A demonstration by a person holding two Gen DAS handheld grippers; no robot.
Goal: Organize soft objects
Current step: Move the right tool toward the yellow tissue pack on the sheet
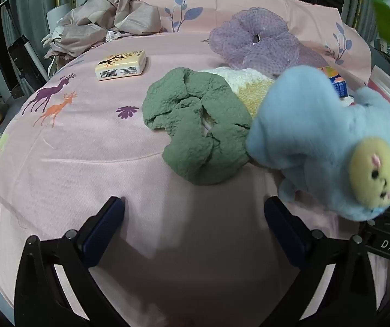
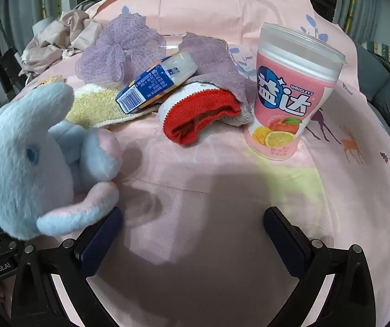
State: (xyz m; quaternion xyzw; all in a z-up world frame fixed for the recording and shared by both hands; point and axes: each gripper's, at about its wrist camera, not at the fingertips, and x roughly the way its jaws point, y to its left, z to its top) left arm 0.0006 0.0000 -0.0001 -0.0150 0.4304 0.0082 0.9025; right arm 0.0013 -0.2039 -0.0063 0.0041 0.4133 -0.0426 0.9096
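Note:
A blue plush toy (image 1: 328,141) lies on the pink sheet at the right of the left wrist view; it also shows at the left of the right wrist view (image 2: 31,163). A green scrunchie (image 1: 197,125) lies beside it, with a cream and yellow towel (image 1: 249,87) and a purple scrunchie (image 1: 252,38) behind. A red and white sock (image 2: 197,114) and a purple cloth (image 2: 214,62) lie in the right wrist view. My left gripper (image 1: 193,218) is open and empty before the green scrunchie. My right gripper (image 2: 192,226) is open and empty, its left finger next to the plush.
A pink gum tub (image 2: 290,87) stands at the right. A blue carton (image 2: 154,81) leans on the towel. A yellow tissue pack (image 1: 121,65) lies at the back left, crumpled beige fabric (image 1: 99,21) behind it. The bed edge curves round on both sides.

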